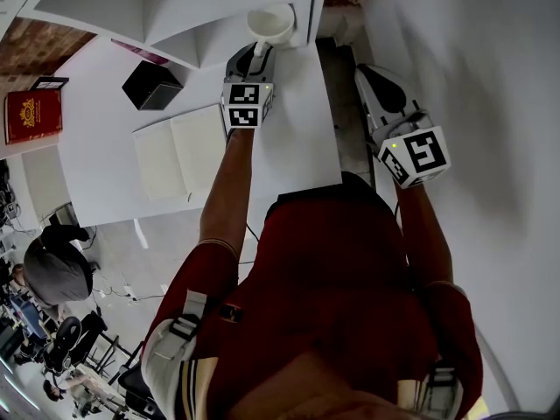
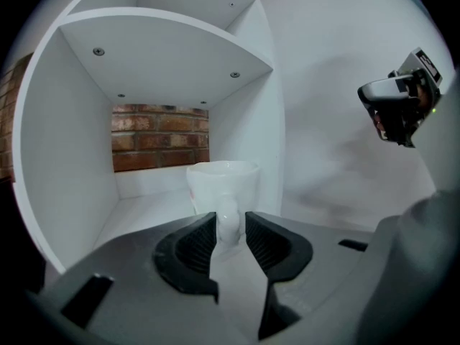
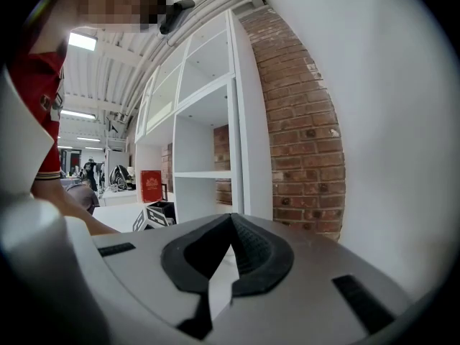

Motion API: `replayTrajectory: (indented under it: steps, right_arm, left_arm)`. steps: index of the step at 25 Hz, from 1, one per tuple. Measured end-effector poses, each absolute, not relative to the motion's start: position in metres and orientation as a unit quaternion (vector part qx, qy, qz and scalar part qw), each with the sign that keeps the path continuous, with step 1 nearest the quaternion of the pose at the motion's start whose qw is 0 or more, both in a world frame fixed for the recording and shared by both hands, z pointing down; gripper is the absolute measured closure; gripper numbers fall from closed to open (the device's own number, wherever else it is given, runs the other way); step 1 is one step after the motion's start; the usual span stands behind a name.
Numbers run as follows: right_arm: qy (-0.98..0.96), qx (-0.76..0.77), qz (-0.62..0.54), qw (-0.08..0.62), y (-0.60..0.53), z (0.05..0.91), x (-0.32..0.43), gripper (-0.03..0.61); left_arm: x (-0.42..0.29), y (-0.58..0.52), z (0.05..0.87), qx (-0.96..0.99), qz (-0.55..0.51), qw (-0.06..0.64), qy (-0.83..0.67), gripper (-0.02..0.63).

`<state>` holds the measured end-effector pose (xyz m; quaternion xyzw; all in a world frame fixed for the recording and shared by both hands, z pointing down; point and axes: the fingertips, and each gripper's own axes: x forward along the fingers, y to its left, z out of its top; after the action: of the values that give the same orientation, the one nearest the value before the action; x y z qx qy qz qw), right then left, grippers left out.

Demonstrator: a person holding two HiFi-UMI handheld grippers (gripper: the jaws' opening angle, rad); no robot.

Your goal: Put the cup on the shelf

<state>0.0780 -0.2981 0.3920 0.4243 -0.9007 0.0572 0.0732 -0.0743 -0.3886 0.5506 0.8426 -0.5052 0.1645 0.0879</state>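
Observation:
A white cup stands upright on the floor of a white shelf compartment, its handle toward me. My left gripper reaches into that compartment. In the left gripper view the cup sits just beyond the left gripper, and its handle lies between the two black pads with a thin gap on the right side, so the jaws stand open around it. My right gripper hangs apart at the right near the white wall; its jaws meet at the tips with nothing in them.
On the white table lie an open white notebook, a black box and, at the far left, a red book. Brick shows behind the shelf. The right gripper hangs by the white wall. A person sits at lower left.

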Motion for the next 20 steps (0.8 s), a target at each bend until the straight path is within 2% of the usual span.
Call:
replayTrajectory:
  steps: [5,14,20]
  right_arm:
    - [-0.901,0.422,0.059,0.074,-0.296,0.392,0.076,0.581]
    - [-0.906,0.413,0.061,0.066,-0.292,0.390,0.062,0.581]
    - [-0.909,0.410,0.060,0.055,-0.285,0.385,0.055,0.581]
  left_arm:
    - [-0.076,-0.383,0.543,0.844,0.158,0.081,-0.507,0.474]
    - [-0.089,-0.364,0.511,0.840,0.137,0.059,-0.521,0.466]
    - [-0.074,-0.335,0.475,0.856,0.109,0.039,-0.503,0.466]
